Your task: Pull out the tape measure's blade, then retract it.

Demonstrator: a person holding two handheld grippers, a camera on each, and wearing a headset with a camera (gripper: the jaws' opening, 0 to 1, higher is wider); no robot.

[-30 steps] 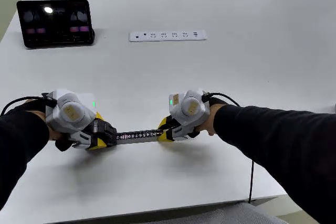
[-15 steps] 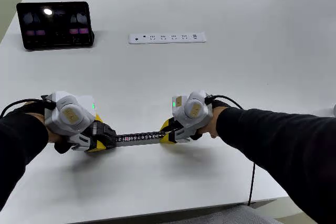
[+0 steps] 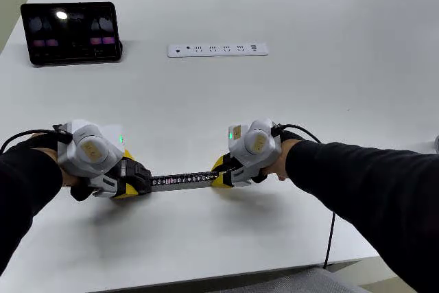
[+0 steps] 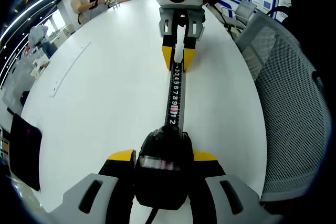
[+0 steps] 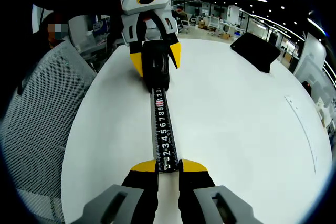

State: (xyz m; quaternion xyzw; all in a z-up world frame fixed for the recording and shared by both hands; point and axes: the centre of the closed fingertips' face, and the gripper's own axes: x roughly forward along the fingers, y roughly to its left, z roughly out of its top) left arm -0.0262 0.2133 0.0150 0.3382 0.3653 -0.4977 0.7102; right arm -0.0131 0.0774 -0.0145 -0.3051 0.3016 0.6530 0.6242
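Observation:
The black tape measure case (image 4: 164, 163) sits low on the white table (image 3: 219, 108) at the left, with my left gripper (image 4: 164, 157) shut on it. Its dark numbered blade (image 3: 180, 180) runs rightward to my right gripper (image 3: 218, 175), whose yellow-tipped jaws are shut on the blade's end (image 5: 167, 165). The blade (image 5: 160, 124) shows markings up to about 13. In the right gripper view the case (image 5: 155, 64) sits between the left gripper's yellow tips. In the left gripper view the blade (image 4: 174, 95) stretches toward the right gripper (image 4: 179, 59).
A black tablet (image 3: 70, 31) stands at the table's far left. A white power strip (image 3: 217, 49) lies in the middle, further back. A grey mesh chair (image 4: 294, 103) is at the near table edge. People sit at the table's far end in the left gripper view.
The right gripper has slid slightly right, drawing a little more blade out. The left gripper and case have stayed put.

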